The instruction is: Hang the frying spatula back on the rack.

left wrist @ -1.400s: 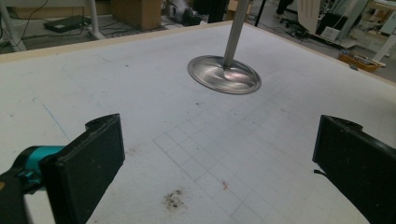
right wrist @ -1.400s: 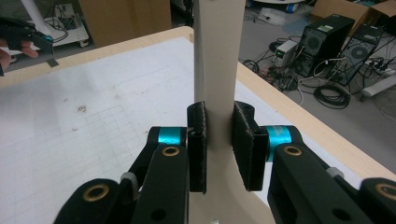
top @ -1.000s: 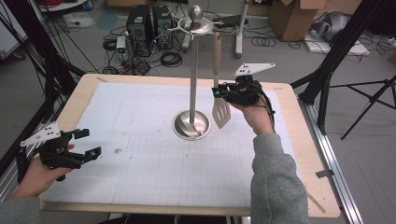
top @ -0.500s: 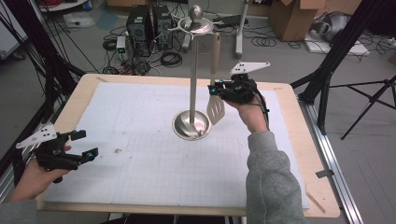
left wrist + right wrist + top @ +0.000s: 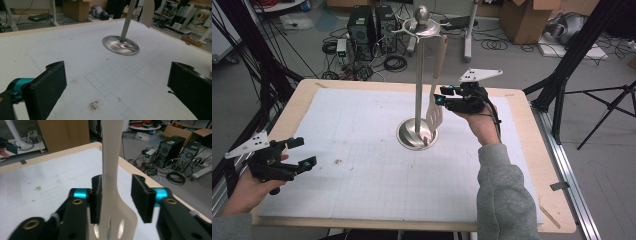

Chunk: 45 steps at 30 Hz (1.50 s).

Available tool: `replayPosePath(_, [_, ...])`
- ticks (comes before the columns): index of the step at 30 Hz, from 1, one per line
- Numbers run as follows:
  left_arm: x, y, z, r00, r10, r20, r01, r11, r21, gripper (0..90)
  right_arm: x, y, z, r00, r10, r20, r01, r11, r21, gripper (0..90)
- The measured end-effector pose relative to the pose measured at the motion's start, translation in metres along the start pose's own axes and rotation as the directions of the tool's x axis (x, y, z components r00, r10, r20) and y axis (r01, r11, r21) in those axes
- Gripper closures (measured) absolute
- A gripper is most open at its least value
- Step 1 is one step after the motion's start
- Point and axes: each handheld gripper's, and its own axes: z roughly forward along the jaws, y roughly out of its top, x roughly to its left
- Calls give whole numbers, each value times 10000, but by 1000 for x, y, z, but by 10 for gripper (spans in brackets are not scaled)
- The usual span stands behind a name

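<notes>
Spatula [image 5: 435, 107] hangs upright from the stand [image 5: 418, 75], at 9 o'clock of the right gripper [image 5: 441, 95]; its jaws, just opened, straddle it, one pad perhaps touching.

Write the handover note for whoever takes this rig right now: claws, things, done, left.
Right claw: jaws have just been opening; the slotted spatula stands between them, one pad beside it, the other apart.
Left claw: open, nothing in it, near the table's left front corner.
Spatula hangs from the top ring of the metal stand mid-table, blade just above the base.
Done: spatula hung, it seems.
Left: draw the right claw back clear; check the spatula hangs steady.
</notes>
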Motion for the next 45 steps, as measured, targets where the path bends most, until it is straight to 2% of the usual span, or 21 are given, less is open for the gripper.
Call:
replayPosePath(5, [1,-1,2,10000,7,-39,-6,10000,53,26,6,1,-4,9999,-97,-63,96,9997,-223,389])
replayPosePath(7, [0,0,2,9999,52,-107,-53,10000,-33,26,8,2,-6,9999,-131,-75,129,9994,-307,328])
replayPosePath(13, [0,3,2,10000,-36,30,37,9995,-300,26,14,1,-10,10000,-30,-74,27,9988,-494,176])
replayPosePath(16, [0,3,4,9999,-60,98,63,9994,-341,26,16,-4,-14,9998,-21,-183,8,9975,-709,148])
replayPosePath(23, [-1,5,11,9998,-58,206,66,9992,-390,26,18,-22,-26,9988,234,-420,-278,9937,-1088,145])
replayPosePath(29, [-1,5,18,9995,-117,292,131,9987,-500,26,18,-41,-37,9982,452,-394,-497,9912,-1224,145])
replayPosePath(35, [-1,6,20,9997,97,229,-82,9978,-659,26,16,-55,-47,9975,621,-325,-658,9892,-1312,145])
replayPosePath(42, [0,5,22,9997,41,243,-26,9981,-609,26,12,-65,-58,9951,988,-79,-989,9845,-1445,118])
replayPosePath(45, [1,5,25,9996,15,282,0,9986,-536,26,13,-68,-62,9957,928,-60,-926,9849,-1461,118])
